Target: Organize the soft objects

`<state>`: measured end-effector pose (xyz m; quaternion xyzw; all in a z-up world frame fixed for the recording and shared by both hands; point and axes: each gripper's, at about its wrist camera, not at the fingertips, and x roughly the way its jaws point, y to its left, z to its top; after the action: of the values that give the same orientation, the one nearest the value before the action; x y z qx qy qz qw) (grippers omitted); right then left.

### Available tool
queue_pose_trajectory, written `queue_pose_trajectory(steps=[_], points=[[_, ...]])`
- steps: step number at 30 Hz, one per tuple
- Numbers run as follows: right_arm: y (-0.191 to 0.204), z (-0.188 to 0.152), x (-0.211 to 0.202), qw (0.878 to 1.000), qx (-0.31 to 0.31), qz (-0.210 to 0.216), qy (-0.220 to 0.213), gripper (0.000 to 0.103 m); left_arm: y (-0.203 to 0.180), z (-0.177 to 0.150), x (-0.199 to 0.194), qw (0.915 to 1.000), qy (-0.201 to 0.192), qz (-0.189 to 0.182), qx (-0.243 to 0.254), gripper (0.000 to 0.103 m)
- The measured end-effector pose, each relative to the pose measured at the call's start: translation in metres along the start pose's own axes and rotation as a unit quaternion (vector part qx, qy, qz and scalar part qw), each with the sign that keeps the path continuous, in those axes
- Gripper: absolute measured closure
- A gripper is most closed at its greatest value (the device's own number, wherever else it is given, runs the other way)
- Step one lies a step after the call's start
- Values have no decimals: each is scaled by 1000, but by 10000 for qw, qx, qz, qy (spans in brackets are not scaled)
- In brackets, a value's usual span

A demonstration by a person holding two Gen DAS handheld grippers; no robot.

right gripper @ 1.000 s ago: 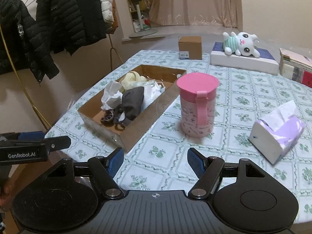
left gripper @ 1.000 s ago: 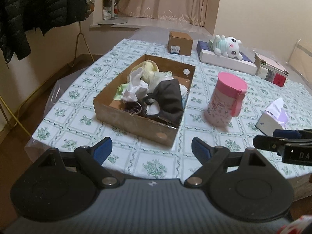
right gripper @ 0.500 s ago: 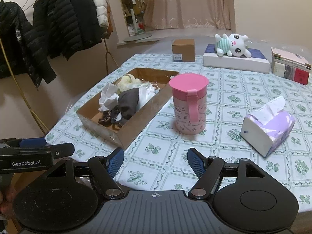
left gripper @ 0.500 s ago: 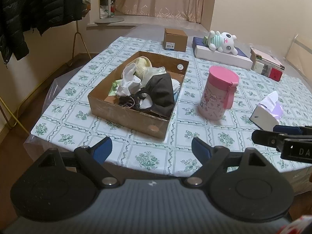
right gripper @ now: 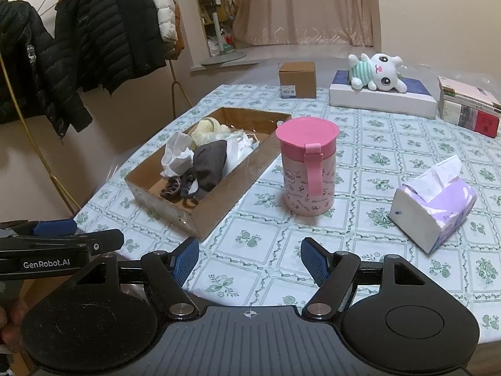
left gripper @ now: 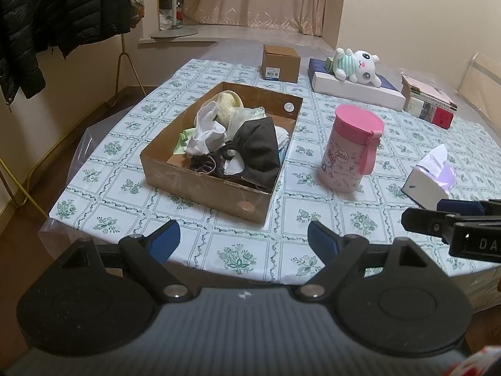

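Soft cloths and masks (left gripper: pixel 231 139) lie heaped inside a cardboard box (left gripper: pixel 200 185) on the tabletop (left gripper: pixel 238 250), fitting sorting either underway or finished, with left gripper (left gripper: pixel 243 238) and right gripper (right gripper: pixel 249 258) fingers spread empty nearby.

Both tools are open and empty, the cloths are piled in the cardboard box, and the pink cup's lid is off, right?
Not quite: the pink cup has its lid on, as the right wrist view shows. The rest holds: the left tool and right tool are open and empty, and the cloths are piled in the cardboard box.
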<state>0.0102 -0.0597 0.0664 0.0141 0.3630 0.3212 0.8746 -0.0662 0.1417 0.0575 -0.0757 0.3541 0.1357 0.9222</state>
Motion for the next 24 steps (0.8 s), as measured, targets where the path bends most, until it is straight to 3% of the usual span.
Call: queue_pose_trajectory(steps=[24], points=[[0,0,2,10000,-25,-24,17,31,-2,-1,0,10000,-16,-32,33,16]])
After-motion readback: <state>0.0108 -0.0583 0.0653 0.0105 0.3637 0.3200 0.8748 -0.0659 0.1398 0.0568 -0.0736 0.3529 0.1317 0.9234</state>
